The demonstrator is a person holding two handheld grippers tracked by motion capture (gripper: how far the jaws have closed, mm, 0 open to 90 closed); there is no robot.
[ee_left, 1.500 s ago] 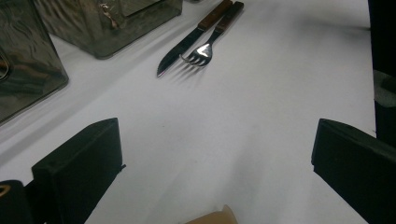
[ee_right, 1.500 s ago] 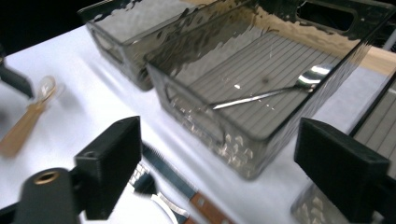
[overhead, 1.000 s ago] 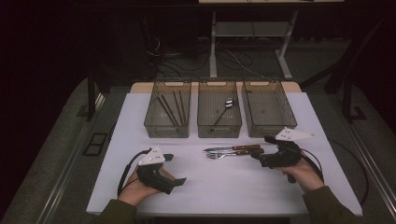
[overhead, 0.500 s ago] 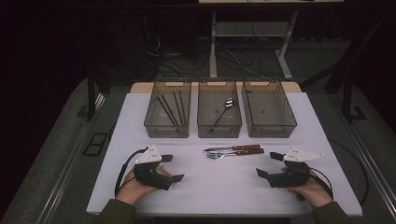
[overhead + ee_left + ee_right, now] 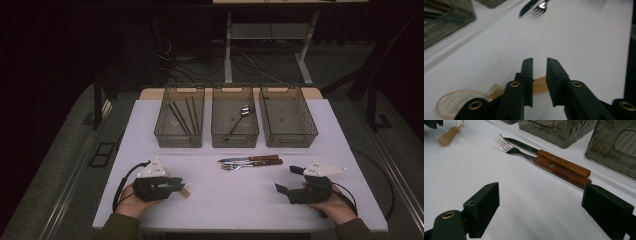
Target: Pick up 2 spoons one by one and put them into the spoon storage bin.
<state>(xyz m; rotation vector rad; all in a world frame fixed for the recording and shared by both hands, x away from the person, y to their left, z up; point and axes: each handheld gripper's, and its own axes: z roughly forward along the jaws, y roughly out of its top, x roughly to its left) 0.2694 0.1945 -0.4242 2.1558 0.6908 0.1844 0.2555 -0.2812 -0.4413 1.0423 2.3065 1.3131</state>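
Note:
A knife (image 5: 250, 159) and a fork (image 5: 252, 164) with brown wooden handles lie side by side in the middle of the white table (image 5: 220, 210). In the right gripper view the fork (image 5: 509, 148) and knife (image 5: 564, 163) lie just ahead of my right gripper (image 5: 541, 195), whose jaws stand wide apart with nothing between them. My right gripper (image 5: 287, 180) sits near the front right. My left gripper (image 5: 176, 187) rests at the front left. Its jaws (image 5: 539, 61) leave only a narrow gap. An amber, spoon-like piece (image 5: 539, 85) lies under them, crossing the gap.
Three clear bins stand in a row at the back. The left bin (image 5: 165, 134) holds dark sticks, the middle bin (image 5: 235, 137) a metal spoon, and the right bin (image 5: 289, 136) nothing. The amber piece's tan end (image 5: 447, 137) points toward my right gripper.
My right gripper has drawn back from beside the knife and fork handles toward the front right edge, jaws apart. The left gripper has hardly shifted.

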